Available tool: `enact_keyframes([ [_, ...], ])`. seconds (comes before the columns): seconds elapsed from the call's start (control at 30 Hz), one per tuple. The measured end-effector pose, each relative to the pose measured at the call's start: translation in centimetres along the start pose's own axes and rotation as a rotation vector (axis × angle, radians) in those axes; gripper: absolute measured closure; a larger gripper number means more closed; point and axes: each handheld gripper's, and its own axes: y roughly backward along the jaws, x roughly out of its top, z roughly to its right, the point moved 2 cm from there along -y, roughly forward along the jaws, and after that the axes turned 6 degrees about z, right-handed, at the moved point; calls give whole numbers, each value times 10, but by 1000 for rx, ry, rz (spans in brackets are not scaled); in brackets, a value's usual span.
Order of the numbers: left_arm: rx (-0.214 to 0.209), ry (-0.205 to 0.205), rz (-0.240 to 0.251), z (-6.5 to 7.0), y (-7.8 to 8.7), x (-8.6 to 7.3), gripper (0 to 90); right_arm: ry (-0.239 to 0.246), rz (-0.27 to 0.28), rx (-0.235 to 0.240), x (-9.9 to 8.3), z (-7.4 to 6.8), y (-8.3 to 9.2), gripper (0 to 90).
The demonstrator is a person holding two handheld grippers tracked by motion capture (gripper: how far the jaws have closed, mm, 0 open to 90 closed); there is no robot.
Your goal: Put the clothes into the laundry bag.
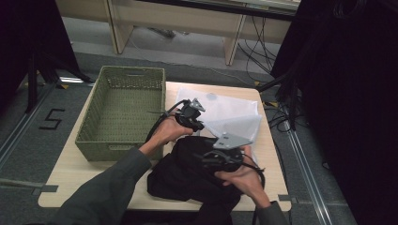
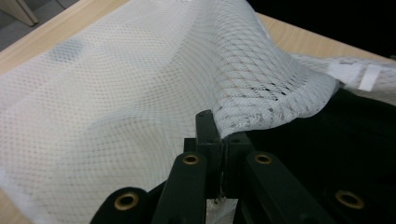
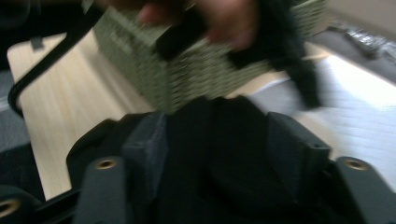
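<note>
1. Two grippers work over one wooden table (image 1: 70, 161), and we see both from above at its near right corner.
2. The left gripper (image 2: 219, 135) has its jaws pressed together on the edge of a white mesh bag (image 2: 140, 93); in its own view the netting rises from the pinch and drapes away over the tabletop.
3. From above, the mesh bag (image 1: 225, 110) lies on the far right part of the table, with the left gripper (image 1: 197, 124) at its near edge.
4. The right gripper (image 3: 217, 140) stands with its jaws wide apart. A black garment (image 3: 219, 163) sits between them, but we cannot tell if the pads touch it.
5. The black garment (image 1: 187, 173) lies bunched at the near edge, just in front of the mesh bag and touching it.
6. A green woven basket (image 1: 94, 126) stands on the left half of the table, just beside the left hand (image 1: 169, 131).
</note>
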Motion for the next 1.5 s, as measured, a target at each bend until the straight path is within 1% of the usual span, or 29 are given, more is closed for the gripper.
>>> enact_keyframes([
  [0.07,-1,5,2,0,0,0,880,-1,-29,5,-2,-1,-8,369],
  [0.1,-11,-1,-2,-1,2,1,880,-40,-84,3,-10,-3,-33,347],
  [0.17,-9,-2,-6,-2,3,1,880,-59,-161,10,-21,-5,-52,359],
  [0.2,-10,-7,-12,-3,4,1,880,-28,-191,-14,-29,-6,-59,453],
  [0.23,-12,-29,-33,-5,5,0,880,43,-242,-25,-35,-6,-63,597],
  [0.27,-12,-29,-33,-5,5,0,881,43,-242,-25,-35,-6,-63,597],
  [0.3,-7,-37,-25,-5,6,-1,881,79,-321,-34,-44,-6,-63,798],
  [0.37,-19,-37,-15,-2,9,-2,881,112,-334,-40,-41,-3,-53,833],
  [0.4,-25,-60,-32,-2,12,-3,881,169,-325,-105,-35,4,-45,837],
  [0.47,-34,-75,-21,2,16,-1,881,156,-297,-208,-25,18,-26,840],
  [0.53,-40,-84,-18,5,18,1,881,169,-229,-270,-20,41,-10,841],
  [0.57,-35,-102,-25,7,18,3,881,114,-200,-273,-21,47,-5,841],
  [0.63,-20,-135,-44,9,18,4,881,67,-180,-259,-19,51,5,843],
  [0.67,-20,-135,-44,9,18,4,881,67,-180,-259,-19,51,5,843],
  [0.7,-21,-138,-40,9,17,6,881,108,-147,-269,-14,53,12,845],
  [0.87,-21,-122,-28,5,20,10,881,78,-107,-247,-8,52,27,847],
  [0.9,-26,-119,-34,6,20,11,881,51,-119,-259,-16,61,23,846],
  [0.97,-32,-132,-46,8,20,12,881,75,-238,-323,-42,70,2,846],
  [1.0,-32,-132,-46,8,20,12,881,75,-238,-323,-42,70,2,846],
  [1.03,-29,-117,-27,12,17,12,881,38,-389,-319,-73,75,-27,843],
  [1.07,-28,-119,-30,13,16,12,881,26,-393,-323,-74,76,-30,839],
  [1.13,-28,-124,-36,11,16,11,881,43,-378,-337,-66,75,-29,828],
  [1.17,-29,-98,-29,7,14,11,880,39,-353,-336,-60,74,-24,744],
  [1.23,-30,-113,-49,3,15,12,880,30,-319,-342,-56,74,-19,684],
  [1.27,-25,-93,-42,0,14,12,880,-62,-256,-333,-44,69,-5,542],
  [1.37,-24,-79,-42,-2,14,12,880,-61,-140,-243,-22,55,18,420],
  [1.4,-21,-79,-44,-3,13,12,880,-61,-140,-243,-22,55,18,420],
  [1.43,-21,-77,-47,-4,13,12,880,-113,-45,-133,-12,38,24,410],
  [1.5,-24,-74,-50,-6,12,13,880,-115,-30,-46,-7,21,19,383],
])
